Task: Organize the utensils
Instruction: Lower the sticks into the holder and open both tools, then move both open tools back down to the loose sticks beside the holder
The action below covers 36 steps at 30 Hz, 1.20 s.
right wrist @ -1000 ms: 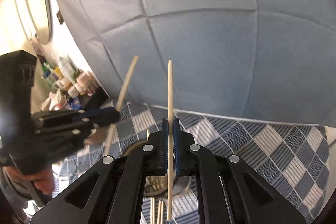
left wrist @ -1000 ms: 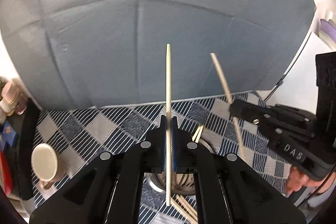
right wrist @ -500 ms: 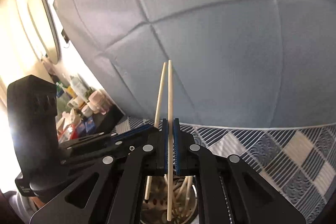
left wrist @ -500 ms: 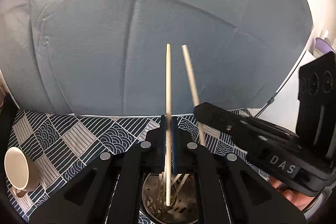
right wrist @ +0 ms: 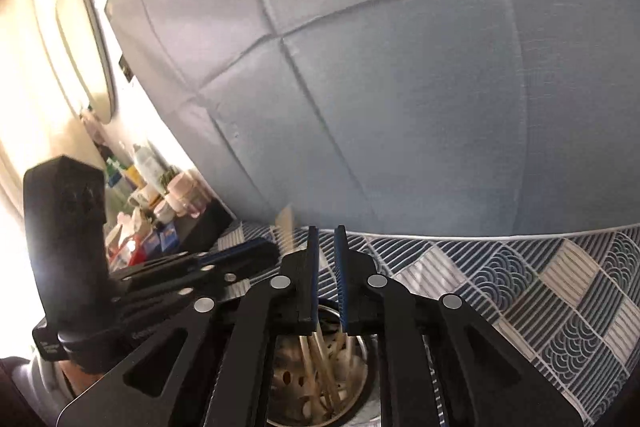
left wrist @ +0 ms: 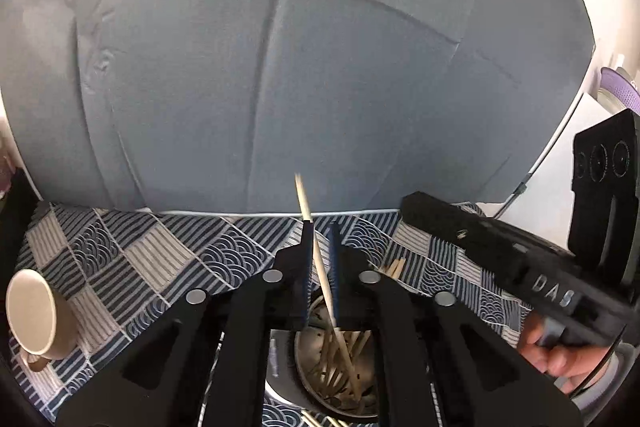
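Note:
A perforated steel utensil holder (left wrist: 310,367) stands on the patterned tablecloth just below both grippers and holds several wooden chopsticks; it also shows in the right wrist view (right wrist: 360,359). My left gripper (left wrist: 319,227) is open; a loose chopstick (left wrist: 316,259) leans between its jaws, its lower end inside the holder. My right gripper (right wrist: 324,229) is open and empty above the holder, with chopsticks (right wrist: 320,359) standing in the holder below it. Each gripper shows in the other's view, the right one (left wrist: 500,259) and the left one (right wrist: 168,275).
A cream mug (left wrist: 32,315) lies on its side at the left of the blue patterned tablecloth (left wrist: 152,259). A few loose chopsticks (left wrist: 394,265) lie on the cloth behind the holder. A grey padded headboard (left wrist: 280,67) rises behind. Bottles and jars (right wrist: 156,187) crowd a shelf at the far left.
Both grippers opened and let go of their chopsticks, which dropped into the holder. The left one's chopstick now leans tilted between the open jaws.

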{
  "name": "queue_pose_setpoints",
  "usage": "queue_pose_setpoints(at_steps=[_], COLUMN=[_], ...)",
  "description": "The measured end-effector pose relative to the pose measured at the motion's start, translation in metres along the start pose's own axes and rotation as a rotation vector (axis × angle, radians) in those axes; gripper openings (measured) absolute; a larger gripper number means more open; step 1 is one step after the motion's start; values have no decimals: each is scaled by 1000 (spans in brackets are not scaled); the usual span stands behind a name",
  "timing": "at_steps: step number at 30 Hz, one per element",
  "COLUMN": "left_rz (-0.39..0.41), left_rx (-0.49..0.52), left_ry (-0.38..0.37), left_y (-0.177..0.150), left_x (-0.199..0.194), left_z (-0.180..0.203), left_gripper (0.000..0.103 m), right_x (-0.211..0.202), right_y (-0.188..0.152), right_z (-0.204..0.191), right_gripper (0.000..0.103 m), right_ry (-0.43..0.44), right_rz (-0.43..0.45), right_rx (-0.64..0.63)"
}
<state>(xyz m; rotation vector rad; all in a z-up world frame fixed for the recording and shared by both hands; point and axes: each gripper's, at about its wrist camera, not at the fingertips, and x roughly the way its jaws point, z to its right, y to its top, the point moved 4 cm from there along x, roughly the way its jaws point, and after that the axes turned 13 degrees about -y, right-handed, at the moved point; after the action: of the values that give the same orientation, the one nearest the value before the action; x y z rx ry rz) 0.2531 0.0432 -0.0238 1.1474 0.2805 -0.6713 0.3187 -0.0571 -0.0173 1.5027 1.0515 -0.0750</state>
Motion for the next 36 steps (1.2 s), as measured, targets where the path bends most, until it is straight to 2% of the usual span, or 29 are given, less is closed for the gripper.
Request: queue_pose_setpoints(at_steps=[2,4,6,9,11,13,16,23,28,36], left_rz=[10,27,36,65,80,88,79,37,3,-58], left_rx=[3,10,1,-35,-66,-87,-103,-168,-245,-310], left_ry=[7,27,32,25,20,28,82,110,120,128], left_y=[1,1,1,0,-3,-7,-15,-41,-61,-99], left_x=[-5,-11,-17,-28,-34,-41,-47,-56,-56,-51], left_z=[1,-1,-2,-10,-14,-18,-26,-42,-55,-67], left_gripper=[26,33,36,49,62,67,89,94,97,97], right_x=[-7,-15,-20,-27,-32,-36,-38,-35,-36,-34], right_y=[2,3,4,2,-1,-7,-15,-44,-67,-99], right_z=[6,11,14,19,21,22,26,40,50,56], right_gripper=[34,36,40,56,64,69,75,84,85,85], right_ry=[-15,-25,-37,-74,-88,-101,-120,-160,-181,-187], right_rz=[12,31,38,37,37,36,16,-60,-103,-167], right_rx=[20,30,39,53,50,44,49,97,119,97])
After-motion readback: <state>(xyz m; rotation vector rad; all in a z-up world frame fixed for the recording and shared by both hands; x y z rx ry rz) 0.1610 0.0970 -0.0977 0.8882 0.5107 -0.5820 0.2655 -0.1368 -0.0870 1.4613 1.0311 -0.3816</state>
